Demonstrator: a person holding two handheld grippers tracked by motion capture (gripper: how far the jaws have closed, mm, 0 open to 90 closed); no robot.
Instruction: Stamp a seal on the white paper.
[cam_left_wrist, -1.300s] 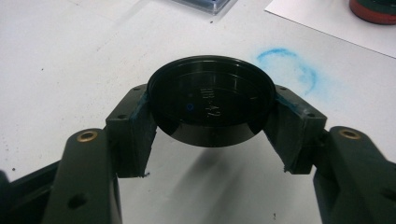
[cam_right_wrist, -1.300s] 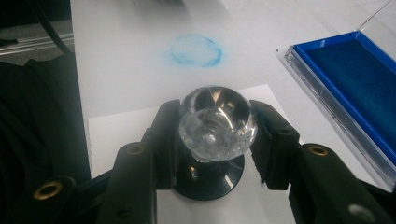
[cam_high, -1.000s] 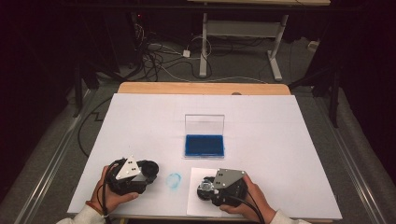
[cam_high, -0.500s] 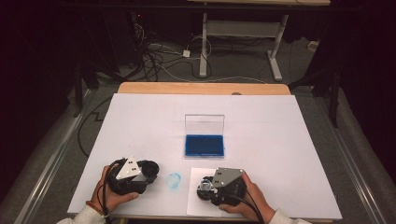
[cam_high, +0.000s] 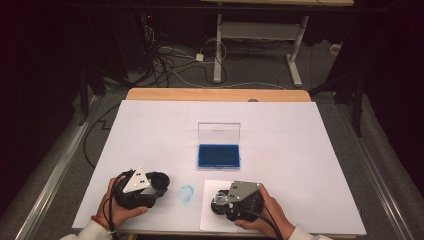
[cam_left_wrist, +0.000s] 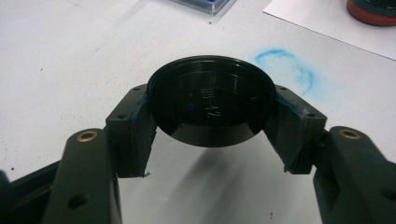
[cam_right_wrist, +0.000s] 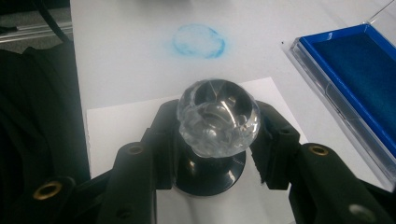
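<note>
High view first: I see my left gripper (cam_high: 159, 181) low on the white table (cam_high: 300, 150), and my right gripper (cam_high: 219, 201) just beside it over a white sheet of paper (cam_high: 212, 225). Between the two sits a smudged blue ring mark (cam_high: 186, 193) on the tabletop. Farther up the table, well apart from both hands, an open blue ink pad (cam_high: 218, 155) stands with its clear lid upright behind it.

Left gripper view — my jaws are closed on a round black cap (cam_left_wrist: 210, 100), pads pressed against its opposite sides, the disc lifted a little so its shadow falls on the table beneath. The blue ring mark (cam_left_wrist: 285, 65) lies just beyond it, and a corner of the ink pad (cam_left_wrist: 205, 4) shows at the top edge.

Right gripper view — my jaws clamp a stamp (cam_right_wrist: 217, 119) with a clear, faceted knob and a black round base; the base rests on the paper (cam_right_wrist: 121, 126). The ring mark (cam_right_wrist: 198, 41) is near, ahead of the stamp, and the ink pad (cam_right_wrist: 355, 70) lies off to the right.
</note>
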